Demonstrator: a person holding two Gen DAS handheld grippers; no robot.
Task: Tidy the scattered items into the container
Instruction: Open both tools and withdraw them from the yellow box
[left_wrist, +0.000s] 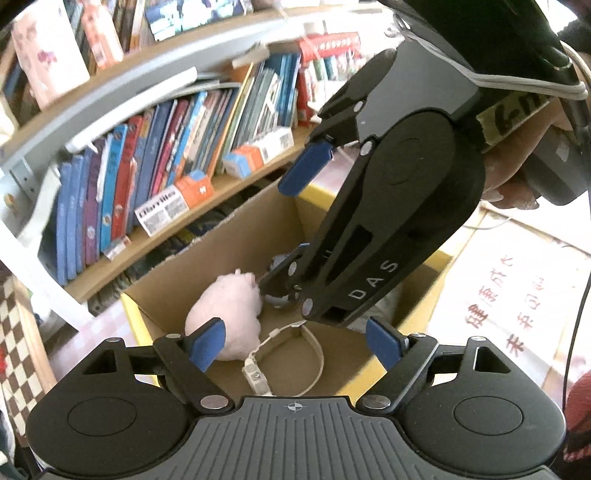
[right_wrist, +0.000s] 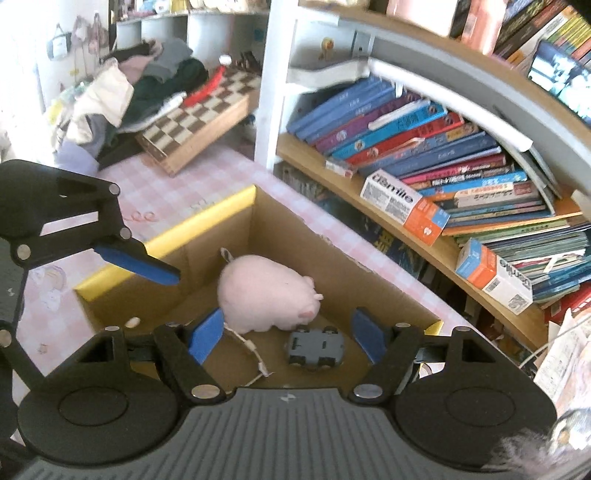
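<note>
Two claws of yours, left claw (left_wrist: 295, 345) and right claw (right_wrist: 286, 334), gape empty over the box (right_wrist: 166, 236). Inside lie the pig (right_wrist: 266, 299), watch (left_wrist: 280, 354) and toy car (right_wrist: 316, 347). The right claw hides most of that car in the left view.

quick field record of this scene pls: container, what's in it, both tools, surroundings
container: open cardboard box with yellow rim, on a pink checked tablecloth
contents: pink plush pig, grey toy car lying wheels up, pale wristwatch
left tool: open, nothing between its pads, over the box
right tool: open, nothing held, over the box
surroundings: bookshelf behind the box, chessboard and clothes pile further along the table
</note>
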